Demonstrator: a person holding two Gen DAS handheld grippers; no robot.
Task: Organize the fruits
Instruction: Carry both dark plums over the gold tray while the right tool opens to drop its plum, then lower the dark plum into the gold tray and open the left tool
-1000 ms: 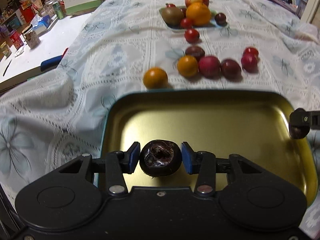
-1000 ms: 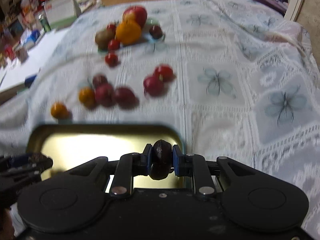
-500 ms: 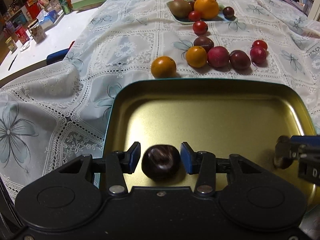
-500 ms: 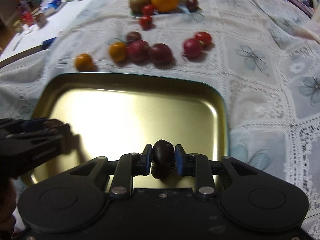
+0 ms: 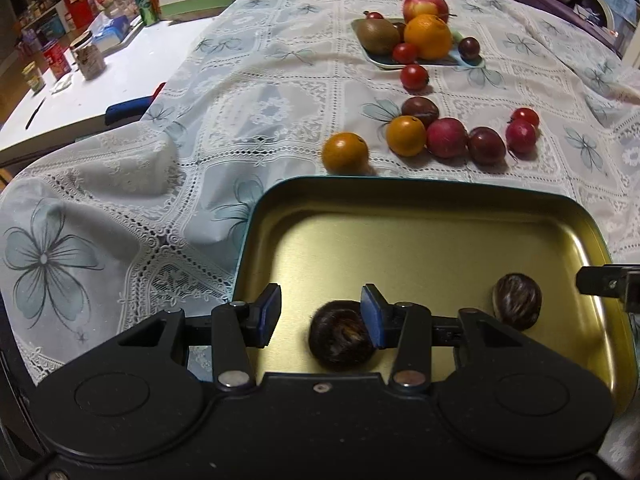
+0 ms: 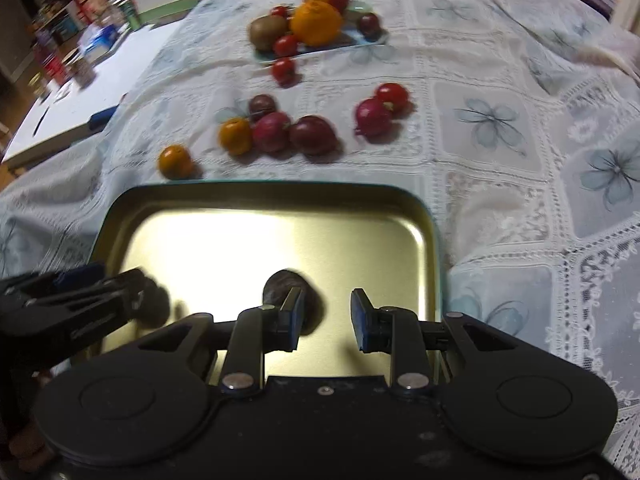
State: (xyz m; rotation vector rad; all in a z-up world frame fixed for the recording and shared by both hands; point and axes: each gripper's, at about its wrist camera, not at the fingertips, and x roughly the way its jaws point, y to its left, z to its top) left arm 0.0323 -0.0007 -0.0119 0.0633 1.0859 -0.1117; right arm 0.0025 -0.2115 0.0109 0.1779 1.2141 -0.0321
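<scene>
Both my claws — left gripper [image 5: 320, 316], right gripper [image 6: 325, 314] — have let go, half-open and empty; two dark fruits now sit in the tray [image 5: 420, 188].

I see a tray [image 5: 420, 200] of brushed gold metal, satin and reflective – two dark fruits [image 5: 340, 338] in it look glossy. The tablecloth [image 5: 240, 120] is matt white lace; my hand-held gripper [image 5: 320, 316] is matt black plastic.

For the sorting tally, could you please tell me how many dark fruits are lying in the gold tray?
2: one dark fruit near the tray's front edge, one toward its right side. None appears hidden.
</scene>
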